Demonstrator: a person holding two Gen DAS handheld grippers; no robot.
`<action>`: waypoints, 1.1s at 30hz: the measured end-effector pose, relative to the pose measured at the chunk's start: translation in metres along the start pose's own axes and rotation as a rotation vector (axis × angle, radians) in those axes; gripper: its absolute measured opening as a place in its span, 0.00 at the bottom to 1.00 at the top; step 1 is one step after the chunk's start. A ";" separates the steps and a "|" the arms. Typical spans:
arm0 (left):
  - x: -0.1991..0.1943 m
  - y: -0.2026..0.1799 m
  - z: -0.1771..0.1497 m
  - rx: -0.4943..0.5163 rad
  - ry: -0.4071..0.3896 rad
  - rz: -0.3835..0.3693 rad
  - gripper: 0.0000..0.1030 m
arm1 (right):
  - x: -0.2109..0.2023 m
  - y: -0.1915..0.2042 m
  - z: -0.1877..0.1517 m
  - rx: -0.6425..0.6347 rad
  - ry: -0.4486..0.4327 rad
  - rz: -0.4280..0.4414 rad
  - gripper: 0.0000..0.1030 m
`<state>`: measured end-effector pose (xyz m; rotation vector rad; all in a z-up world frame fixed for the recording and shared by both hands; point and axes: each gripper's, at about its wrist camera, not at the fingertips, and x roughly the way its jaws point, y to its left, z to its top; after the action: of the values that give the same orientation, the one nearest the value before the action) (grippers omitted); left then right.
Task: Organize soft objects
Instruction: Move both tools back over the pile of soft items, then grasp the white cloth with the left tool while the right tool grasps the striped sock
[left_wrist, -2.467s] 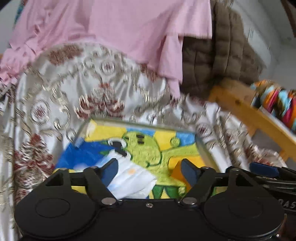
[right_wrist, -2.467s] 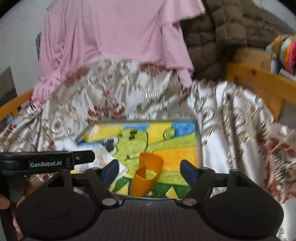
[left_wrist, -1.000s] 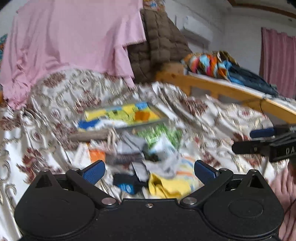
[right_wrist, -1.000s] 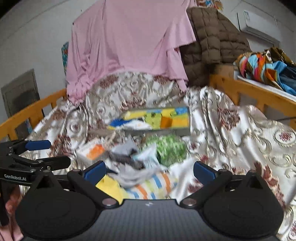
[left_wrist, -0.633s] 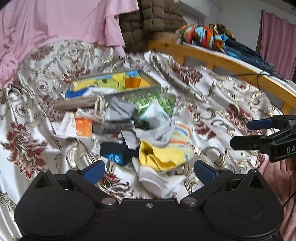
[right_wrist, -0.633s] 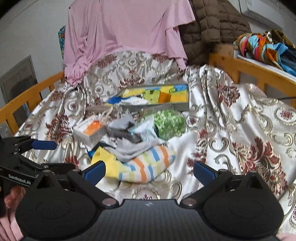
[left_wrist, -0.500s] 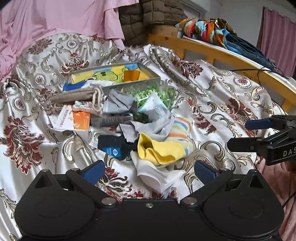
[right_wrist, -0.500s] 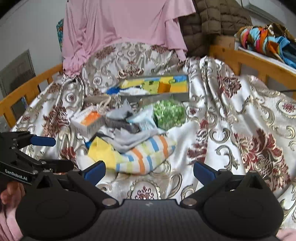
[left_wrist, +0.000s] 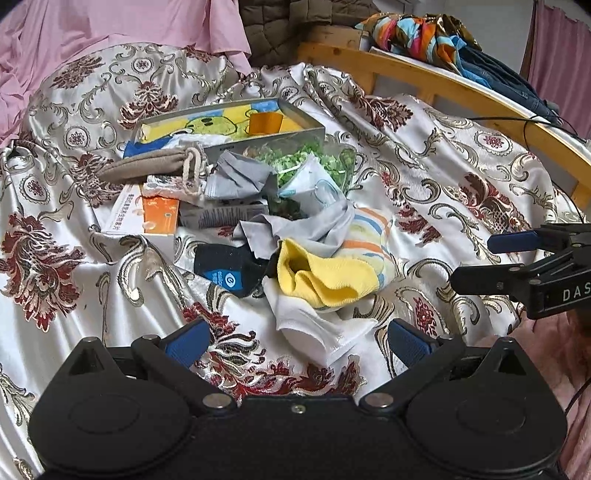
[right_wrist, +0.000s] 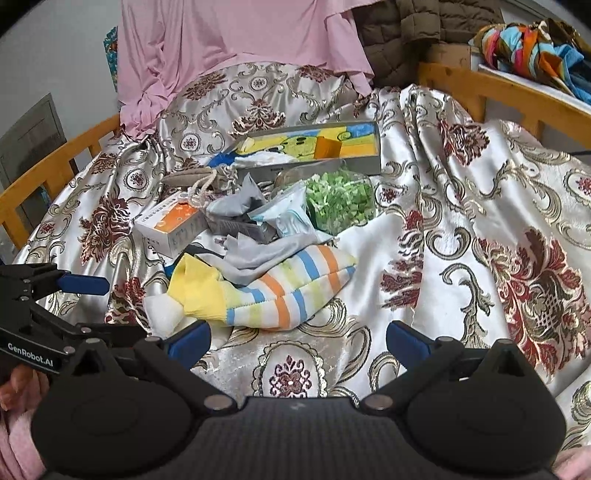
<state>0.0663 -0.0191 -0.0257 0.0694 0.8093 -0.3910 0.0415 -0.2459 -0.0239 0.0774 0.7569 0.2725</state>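
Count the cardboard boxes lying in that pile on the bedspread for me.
2 that I can make out: the orange-and-white box at the pile's left edge, and a grey printed box right beside it, partly under the grey cloth. More could be buried underneath.

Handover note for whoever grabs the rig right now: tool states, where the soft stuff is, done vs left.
Left tool: open, empty, short of the pile.
Right tool: open, empty, also short of it.
In the tray: white cloth, orange piece.
Left on the bedspread: yellow cloth, striped cloth, white sock, grey cloth, black sock, drawstring pouch.
The yellow cloth or white sock is probably easiest to take next.
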 end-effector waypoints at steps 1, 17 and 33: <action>0.001 0.000 0.000 0.000 0.006 -0.001 0.99 | 0.002 0.000 0.000 0.003 0.007 0.001 1.00; 0.020 0.001 0.001 0.002 0.053 -0.033 0.81 | 0.047 0.012 0.018 -0.004 0.046 0.083 1.00; 0.033 0.010 0.006 -0.033 0.042 -0.045 0.29 | 0.090 0.020 0.020 -0.014 0.122 0.154 0.76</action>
<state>0.0944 -0.0214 -0.0456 0.0286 0.8598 -0.4194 0.1135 -0.2019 -0.0656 0.1065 0.8716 0.4319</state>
